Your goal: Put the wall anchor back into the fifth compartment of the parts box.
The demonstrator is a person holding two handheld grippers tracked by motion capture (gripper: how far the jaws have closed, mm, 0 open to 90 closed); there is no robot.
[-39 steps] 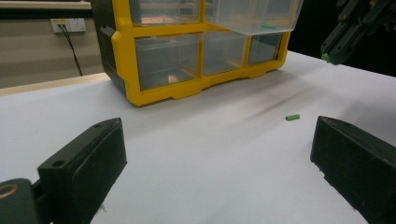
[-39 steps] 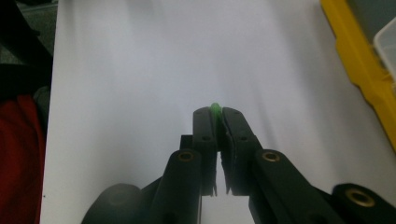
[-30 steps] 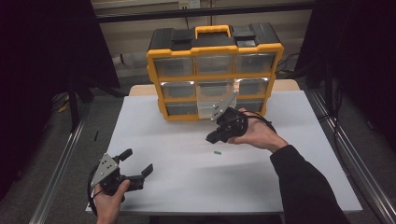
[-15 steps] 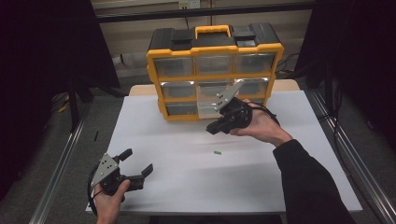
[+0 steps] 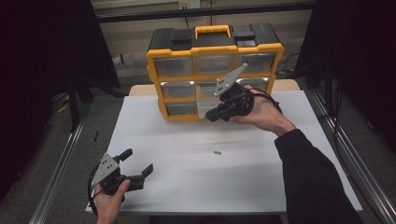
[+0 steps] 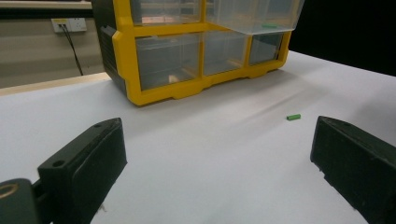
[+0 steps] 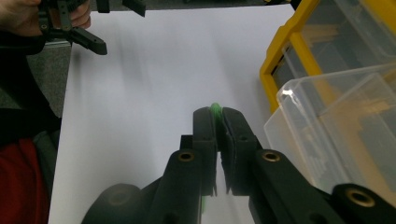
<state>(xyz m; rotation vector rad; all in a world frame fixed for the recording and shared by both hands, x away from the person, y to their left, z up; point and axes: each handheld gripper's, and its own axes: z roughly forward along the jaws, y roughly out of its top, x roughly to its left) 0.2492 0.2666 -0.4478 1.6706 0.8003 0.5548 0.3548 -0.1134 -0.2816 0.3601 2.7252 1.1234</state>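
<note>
**Layout of the table**

A drawer organizer (image 5: 212,70) stood at the far middle of the table (image 5: 187,154), its drawers facing the person. One drawer (image 6: 254,16) in the middle column stuck out toward the person. The right gripper (image 5: 212,114) was just in front of that drawer, above the table, with a small piece (image 7: 215,108), possibly a peg, between its jaws. A second small peg (image 5: 216,152) lay on the table nearer the person, roughly midway across and well apart from the organizer. The left gripper (image 5: 137,163) sat at the near left corner, left of that peg, jaws pointing toward the organizer.
</note>
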